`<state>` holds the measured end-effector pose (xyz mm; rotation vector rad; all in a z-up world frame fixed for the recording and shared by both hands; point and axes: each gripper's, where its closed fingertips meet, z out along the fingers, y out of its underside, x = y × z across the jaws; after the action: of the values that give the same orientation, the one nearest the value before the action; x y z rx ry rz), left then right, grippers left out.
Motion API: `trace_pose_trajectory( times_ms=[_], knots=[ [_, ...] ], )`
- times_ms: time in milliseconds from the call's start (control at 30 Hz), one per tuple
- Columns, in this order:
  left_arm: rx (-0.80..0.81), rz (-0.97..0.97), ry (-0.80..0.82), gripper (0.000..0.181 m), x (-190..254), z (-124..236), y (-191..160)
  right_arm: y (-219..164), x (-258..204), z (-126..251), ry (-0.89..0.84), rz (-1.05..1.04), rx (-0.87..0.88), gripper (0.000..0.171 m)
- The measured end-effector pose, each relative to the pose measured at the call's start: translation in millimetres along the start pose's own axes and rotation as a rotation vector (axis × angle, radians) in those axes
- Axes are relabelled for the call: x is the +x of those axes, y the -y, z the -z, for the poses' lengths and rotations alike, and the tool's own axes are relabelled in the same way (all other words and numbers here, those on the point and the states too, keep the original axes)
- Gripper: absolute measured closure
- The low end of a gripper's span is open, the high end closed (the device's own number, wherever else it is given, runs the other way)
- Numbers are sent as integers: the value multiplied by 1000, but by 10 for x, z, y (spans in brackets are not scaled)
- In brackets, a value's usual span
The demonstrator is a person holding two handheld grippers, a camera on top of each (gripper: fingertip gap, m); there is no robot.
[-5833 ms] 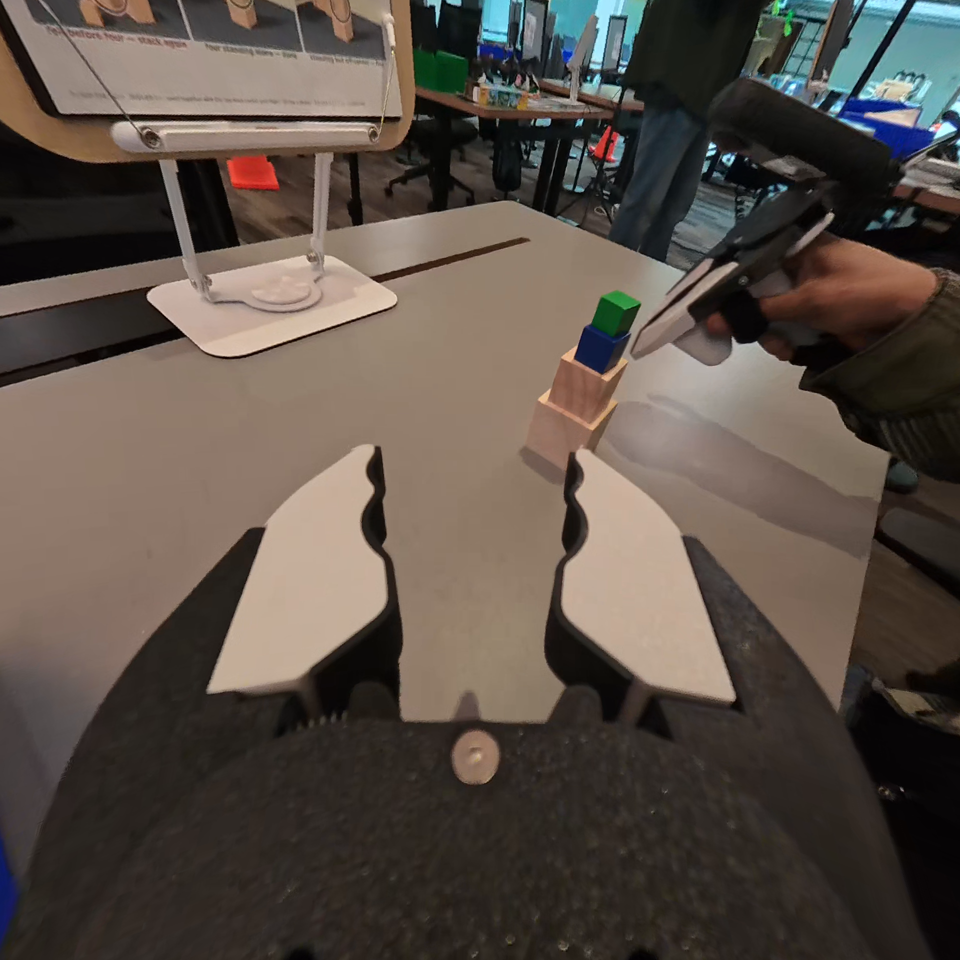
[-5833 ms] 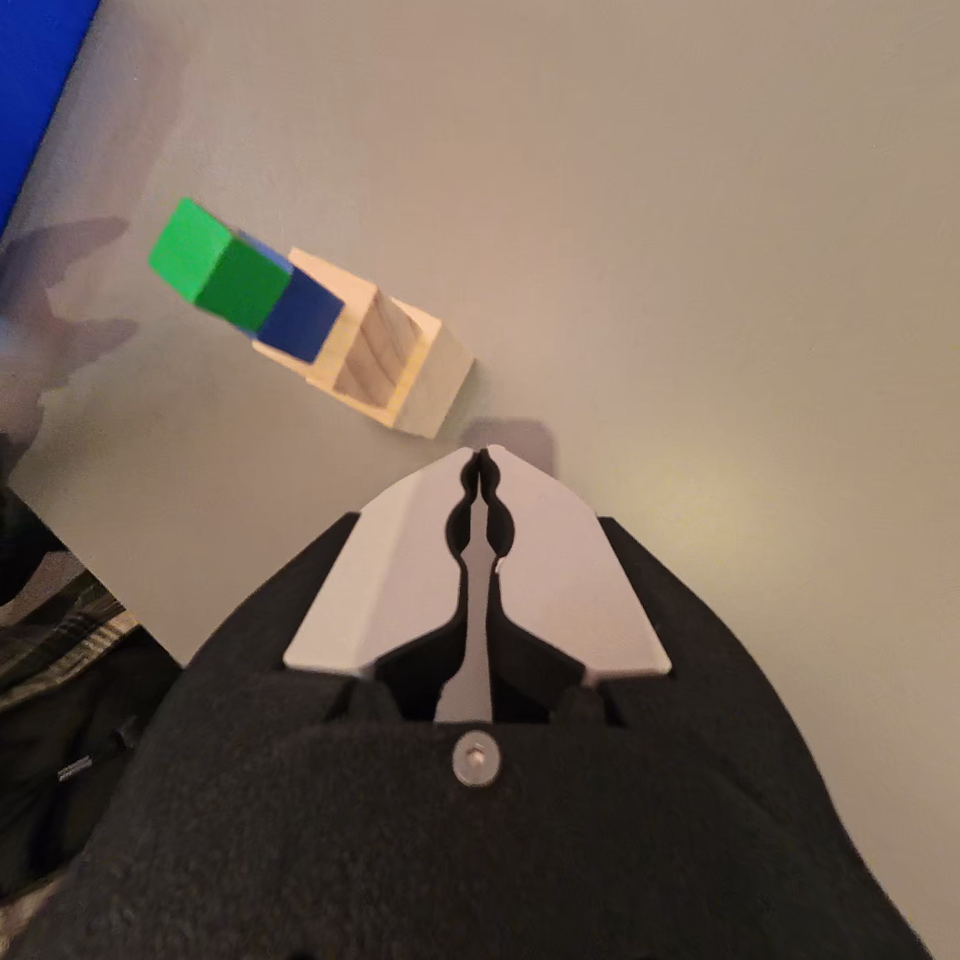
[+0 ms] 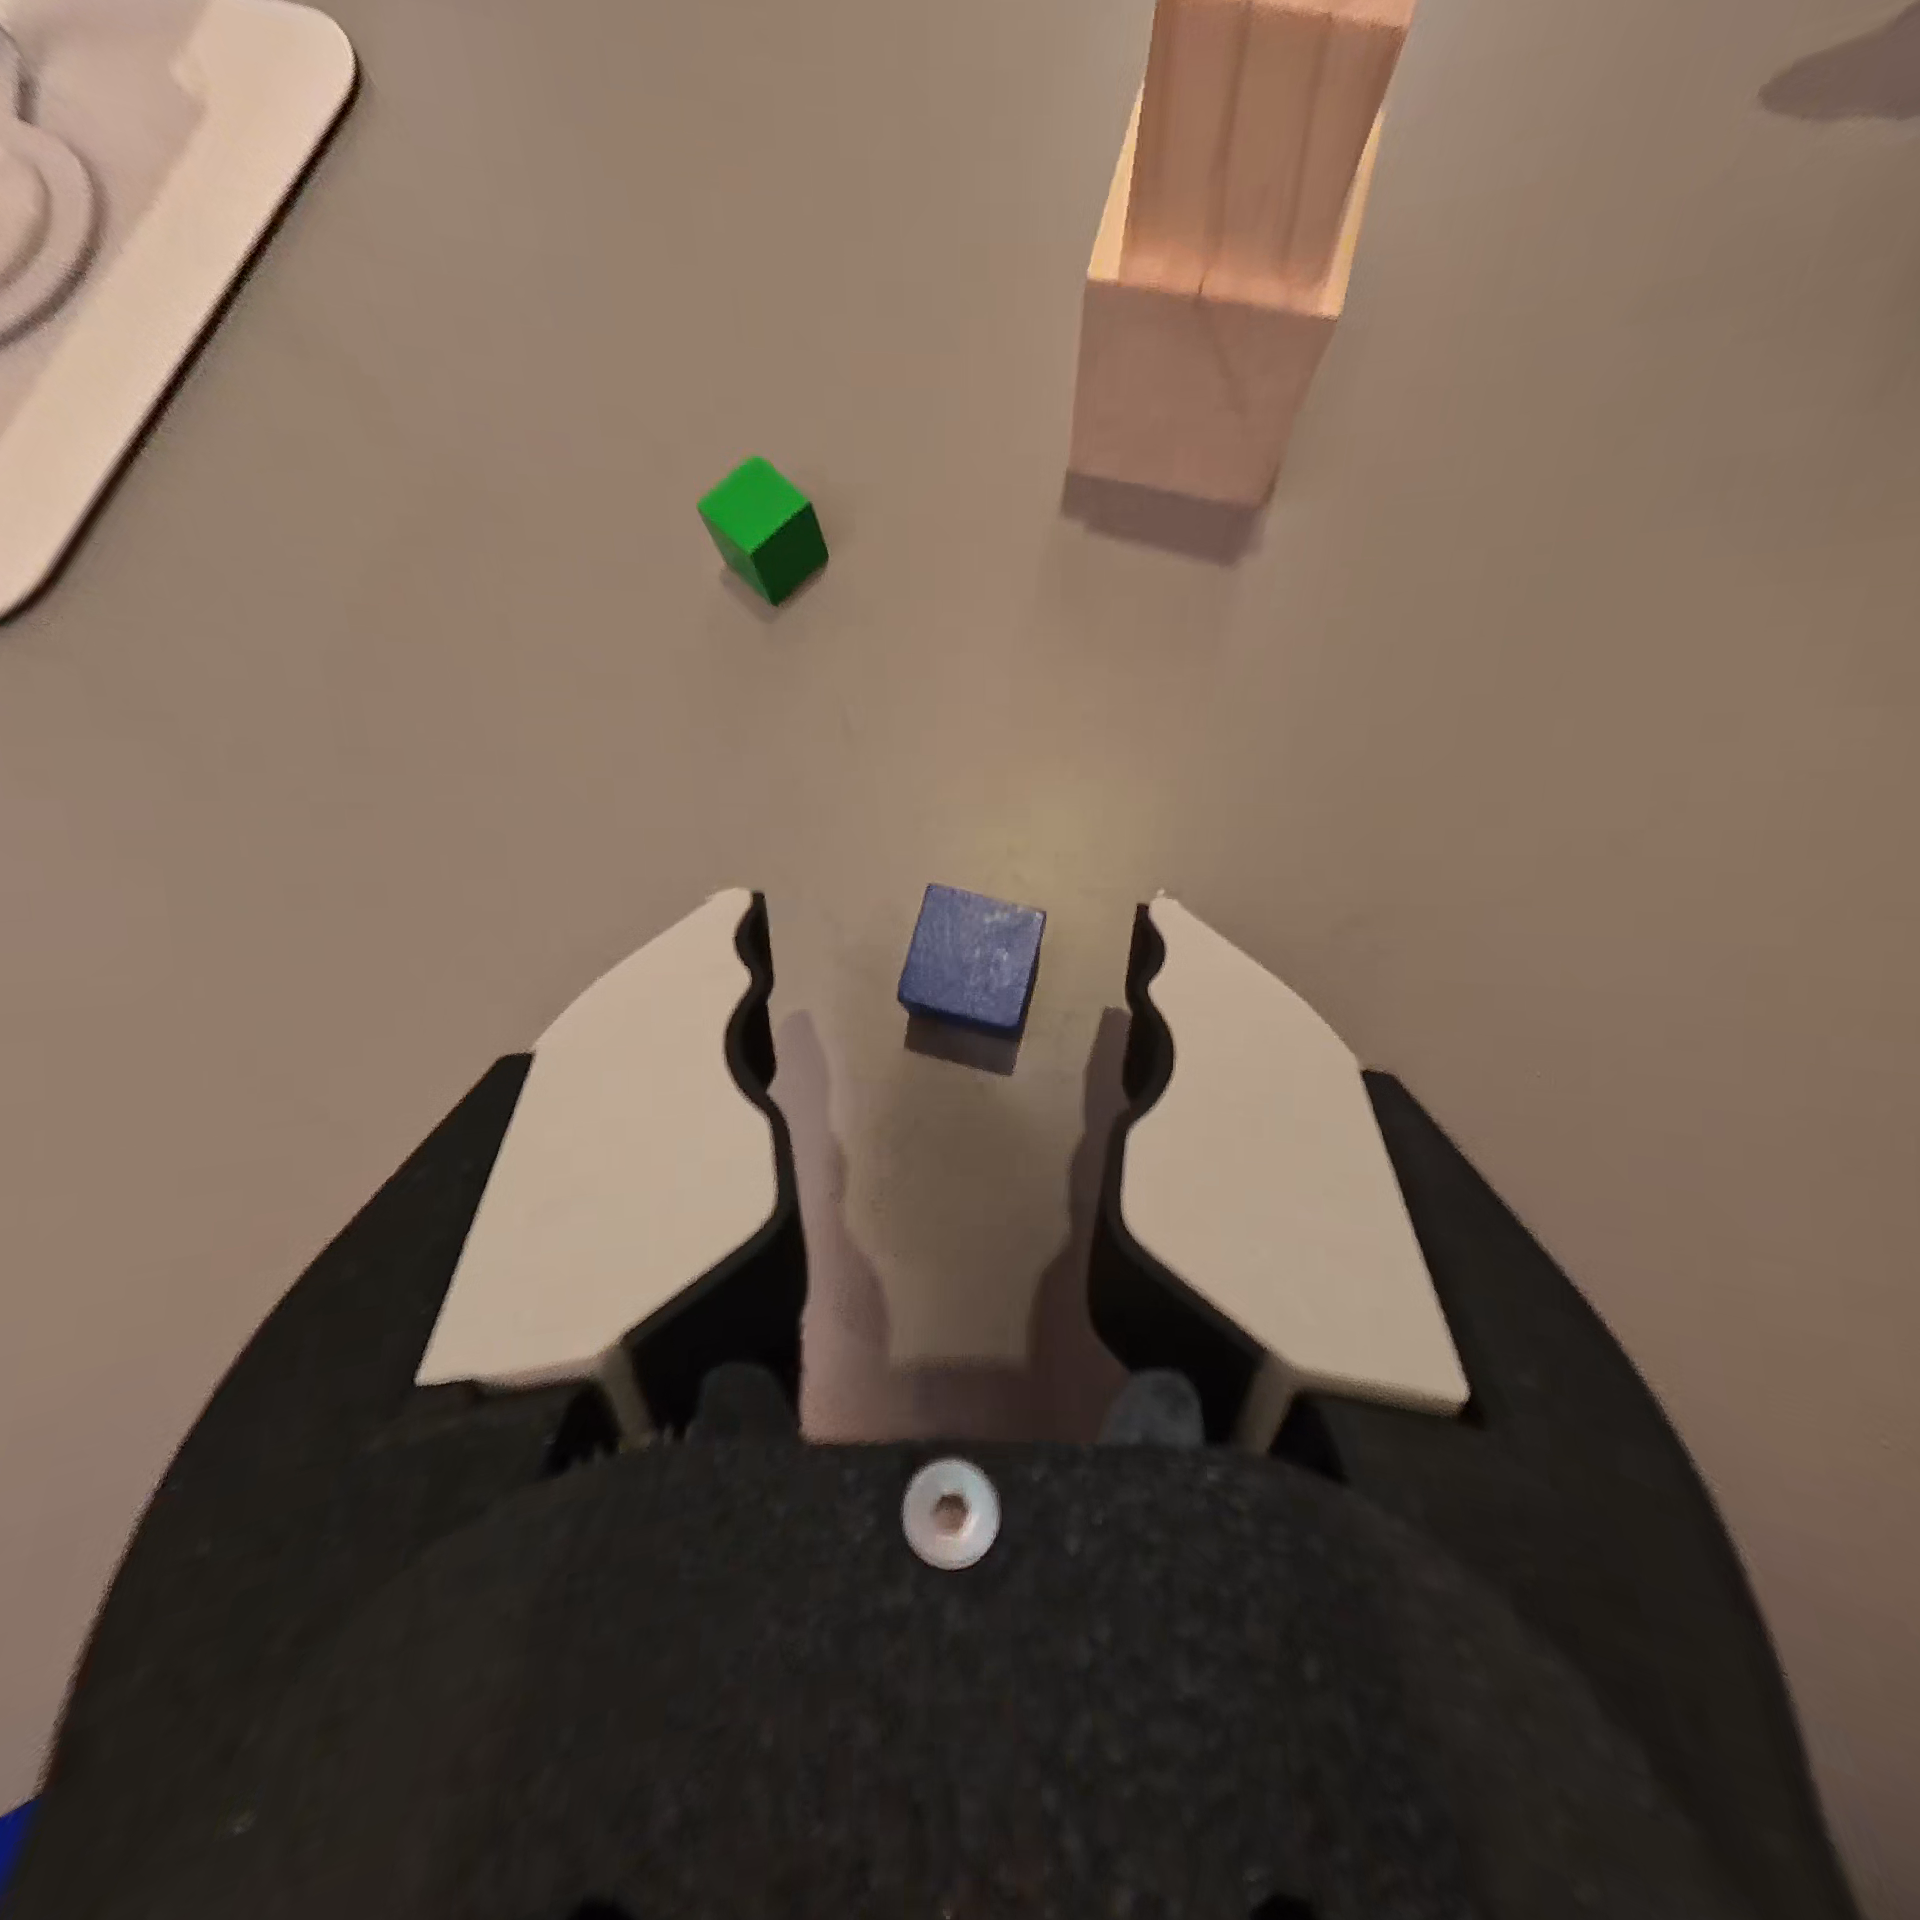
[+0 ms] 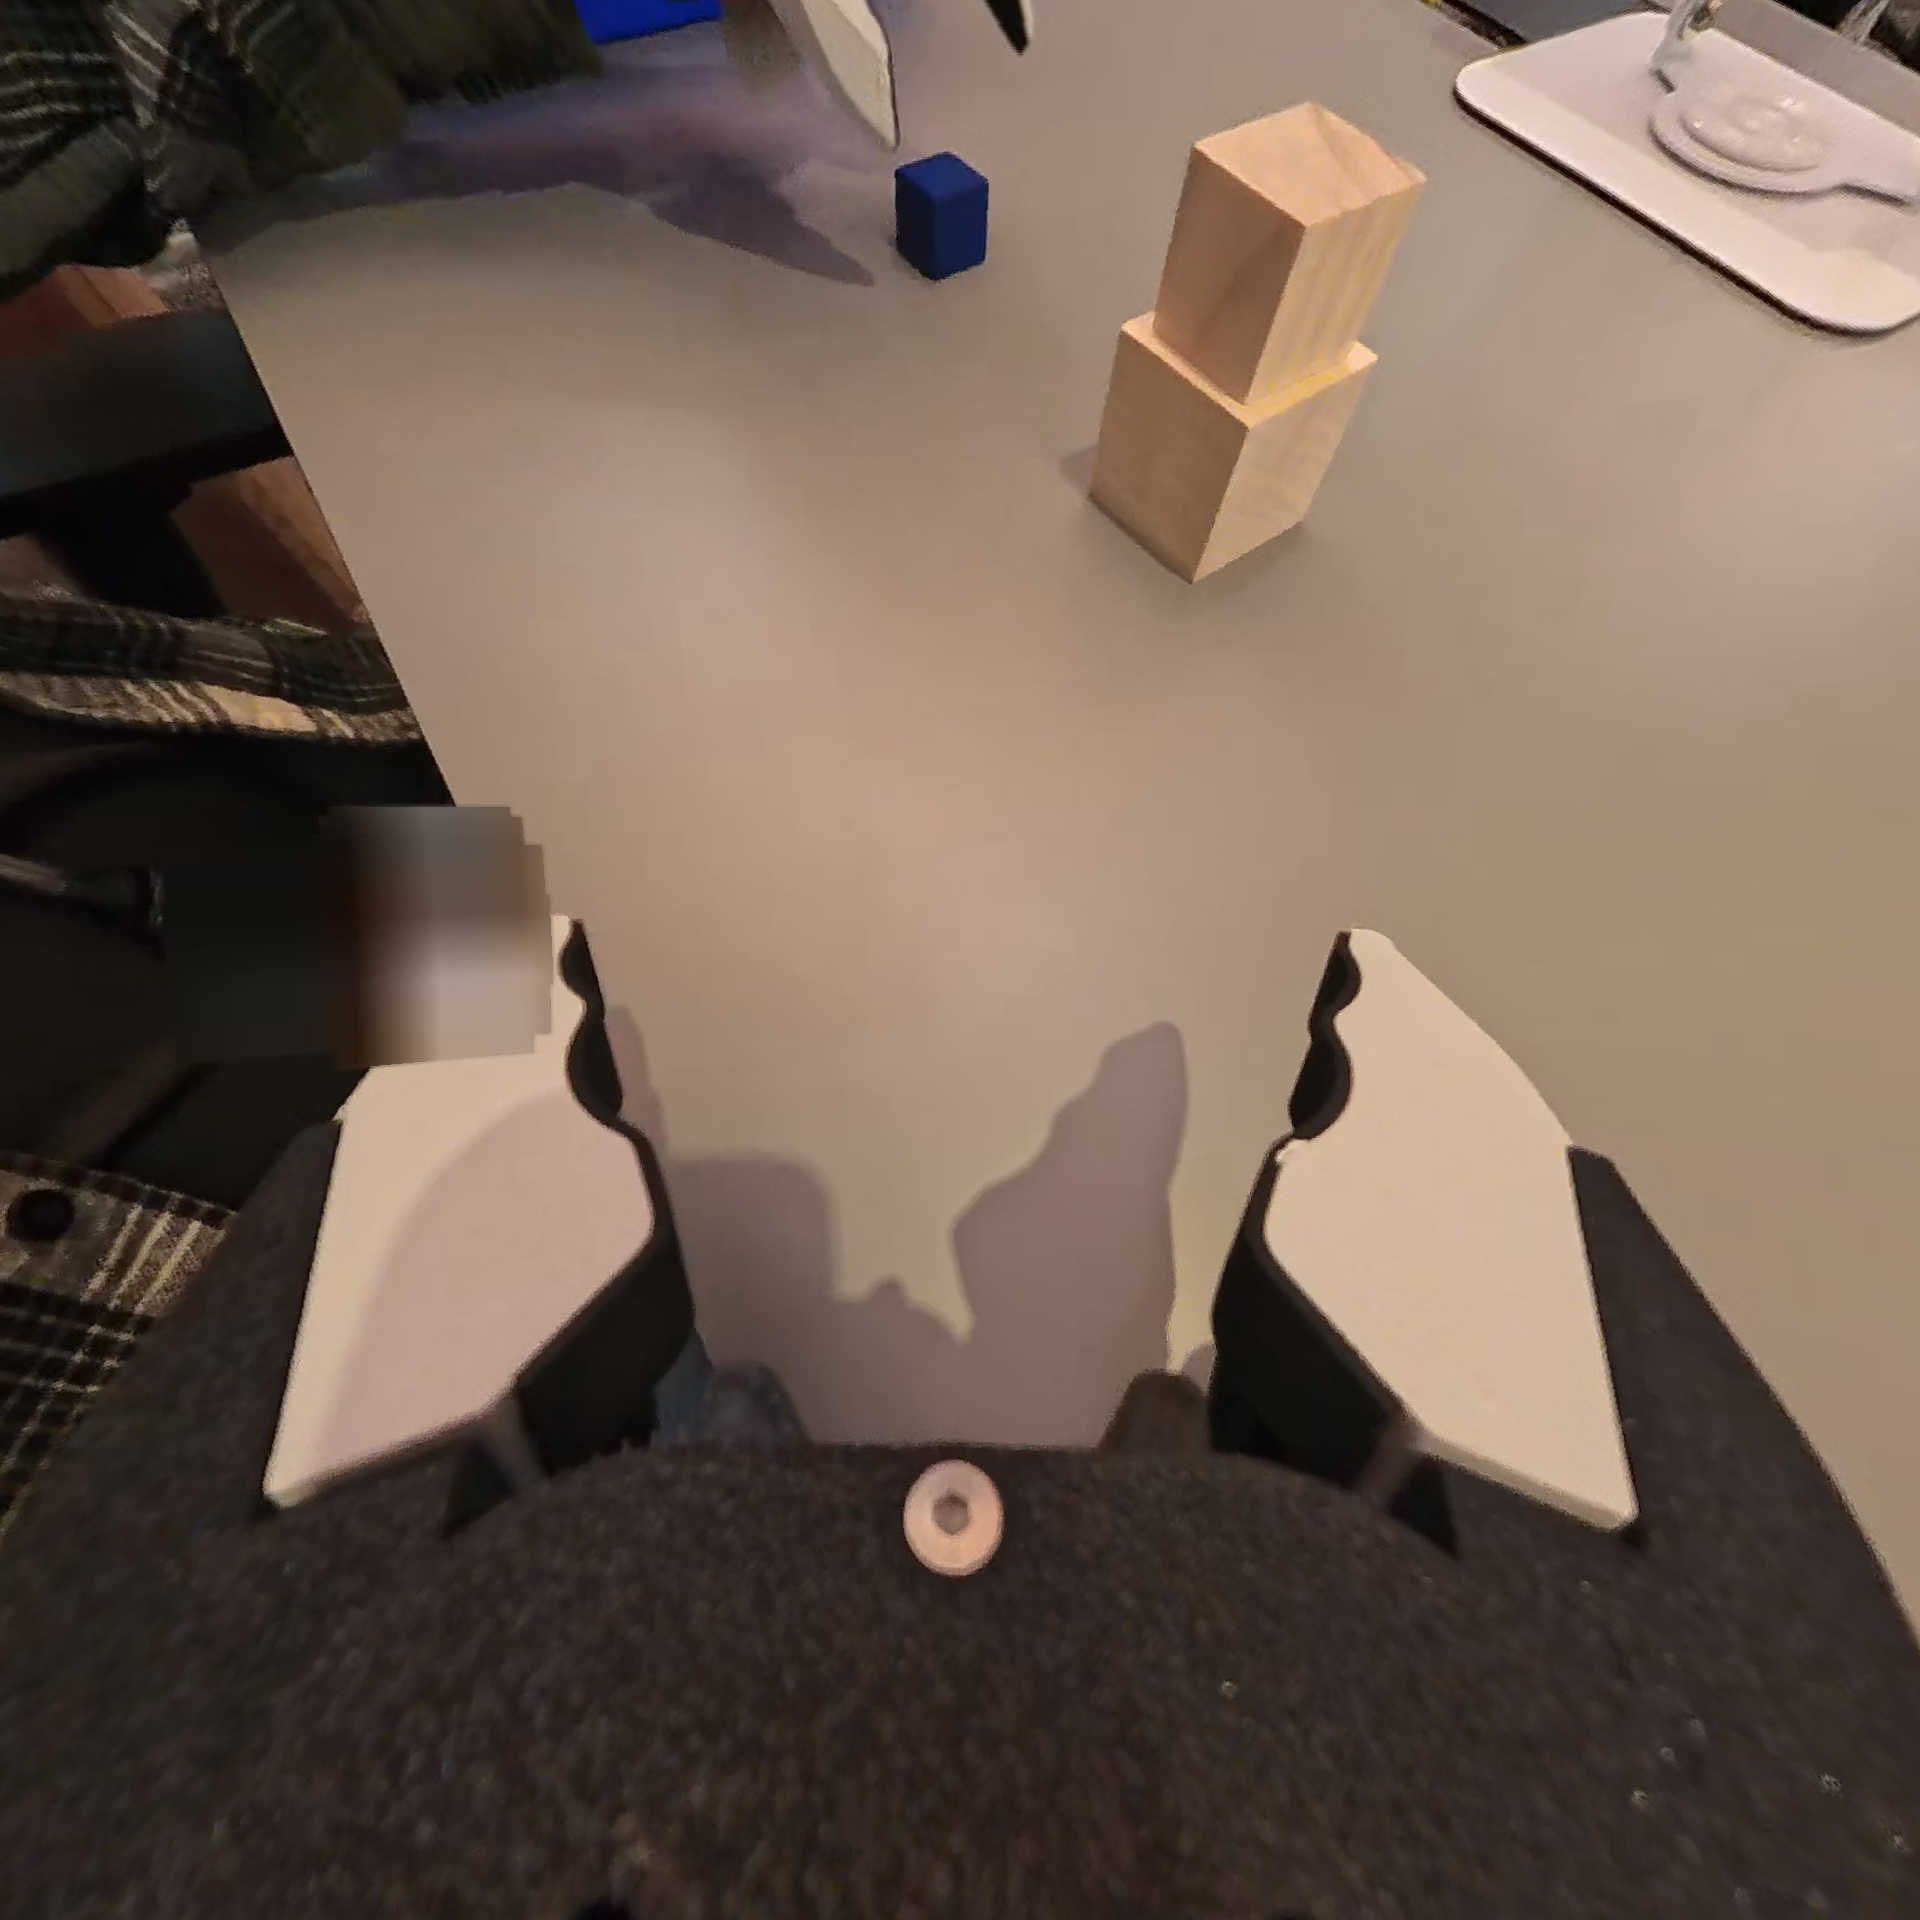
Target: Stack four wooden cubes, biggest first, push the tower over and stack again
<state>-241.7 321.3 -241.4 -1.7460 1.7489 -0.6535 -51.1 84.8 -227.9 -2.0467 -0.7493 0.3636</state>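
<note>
Two plain wooden cubes stand stacked on the grey table, the smaller cube (image 4: 1288, 270) on the bigger cube (image 4: 1216, 468); the stack also shows in the left wrist view (image 3: 1216, 312). A small blue cube (image 3: 971, 958) lies on the table between the tips of my open left gripper (image 3: 951, 914), which hovers just above it; it also shows in the right wrist view (image 4: 940, 213). A small green cube (image 3: 764, 530) lies loose to the left of the stack. My right gripper (image 4: 961, 945) is open and empty, low over the table, well short of the stack.
A white stand base (image 3: 125, 260) sits at the far left of the table; it also shows in the right wrist view (image 4: 1704, 156). The table's edge (image 4: 332, 540) runs along the left of the right wrist view, with a person's plaid sleeve (image 4: 156, 665) beyond it. The grippers' ends are close to 30 cm from one another.
The blue and green cubes have come off the stack and lie on the table. My left gripper has moved over the blue cube. My right gripper has opened and drawn back.
</note>
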Motion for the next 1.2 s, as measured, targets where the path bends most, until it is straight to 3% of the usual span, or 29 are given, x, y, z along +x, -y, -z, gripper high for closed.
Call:
trace_pose_trajectory(
  times_ms=[167,233,333,400,533,700,933,1200],
  knots=[
    [-25,14,-63,130,60,-130,-158,40,-32,-16,-3,9,-22,45],
    [-44,20,-92,152,83,-180,-216,52,-26,-15,-8,11,-26,45],
    [-57,30,-88,154,63,-199,-208,78,-11,-19,-12,12,-23,45],
    [-16,54,-93,154,67,-152,-28,95,-12,-24,-9,16,-21,45],
    [81,61,-125,154,200,34,696,82,-17,-45,-1,24,-29,45],
    [19,-16,-168,154,410,-71,1371,38,-15,-14,-1,19,-28,45],
    [-71,-47,-229,154,564,-458,1545,-51,45,125,-24,-7,-15,46],
    [-102,-52,-224,154,579,-578,1487,-116,87,146,-20,-22,-4,47]
  ],
)
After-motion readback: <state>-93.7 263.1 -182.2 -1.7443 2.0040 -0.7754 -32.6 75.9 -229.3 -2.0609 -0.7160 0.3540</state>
